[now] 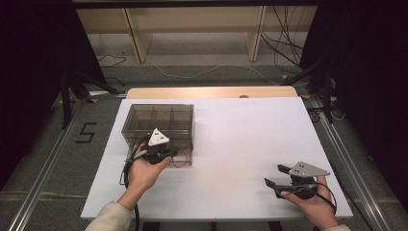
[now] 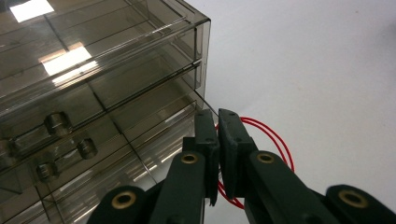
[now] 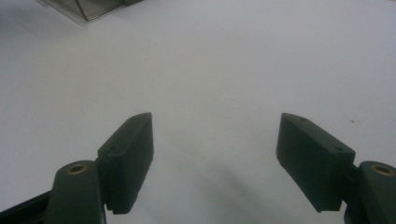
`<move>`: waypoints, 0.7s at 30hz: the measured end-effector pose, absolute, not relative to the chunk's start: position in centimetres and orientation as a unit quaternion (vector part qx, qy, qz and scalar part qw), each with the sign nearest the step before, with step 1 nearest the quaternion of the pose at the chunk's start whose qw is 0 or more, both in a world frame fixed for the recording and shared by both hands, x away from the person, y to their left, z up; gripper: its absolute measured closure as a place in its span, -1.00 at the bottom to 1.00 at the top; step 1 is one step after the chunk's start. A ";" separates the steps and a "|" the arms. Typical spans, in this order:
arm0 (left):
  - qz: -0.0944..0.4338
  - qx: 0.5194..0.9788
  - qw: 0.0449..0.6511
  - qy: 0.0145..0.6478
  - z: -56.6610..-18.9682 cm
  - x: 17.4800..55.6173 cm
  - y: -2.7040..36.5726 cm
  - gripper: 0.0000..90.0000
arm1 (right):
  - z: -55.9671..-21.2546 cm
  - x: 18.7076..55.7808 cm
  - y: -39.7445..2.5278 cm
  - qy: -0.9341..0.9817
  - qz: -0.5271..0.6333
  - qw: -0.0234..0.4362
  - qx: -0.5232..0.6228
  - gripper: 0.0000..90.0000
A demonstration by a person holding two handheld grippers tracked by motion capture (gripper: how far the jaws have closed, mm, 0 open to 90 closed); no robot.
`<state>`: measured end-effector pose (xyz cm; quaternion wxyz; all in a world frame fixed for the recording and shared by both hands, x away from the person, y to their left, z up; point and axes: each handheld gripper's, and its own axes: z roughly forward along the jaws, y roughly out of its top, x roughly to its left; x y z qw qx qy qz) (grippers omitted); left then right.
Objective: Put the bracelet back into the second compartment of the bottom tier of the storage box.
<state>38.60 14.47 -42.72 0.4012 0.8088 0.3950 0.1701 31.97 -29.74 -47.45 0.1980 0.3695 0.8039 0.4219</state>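
Left hand-held gripper (image 2: 217,122) clamped on red wire loop (image 2: 273,137) at organizer box (image 1: 159,122) front edge; right hand-held gripper (image 1: 278,177) wide, idle at 4 o'clock on tabletop (image 1: 240,144); next, probably lift loop into a compartment.

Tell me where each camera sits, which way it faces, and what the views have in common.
High view: above the person's side, looking forward and down on the white table; both forearms, the left gripper and right gripper show.
Left gripper view: rides the left gripper, looking along its shut jaws at the smoky clear box and a red wire loop.
Right gripper view: rides the right gripper, jaws open, facing bare table.
Shared: high and left gripper views both show box and wire.
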 end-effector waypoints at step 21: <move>0.175 0.803 0.398 0.407 -42.8 38.7 15.7 0.93 | -47.5 32.0 -29.7 0.804 0.423 0.196 0.368 -0.37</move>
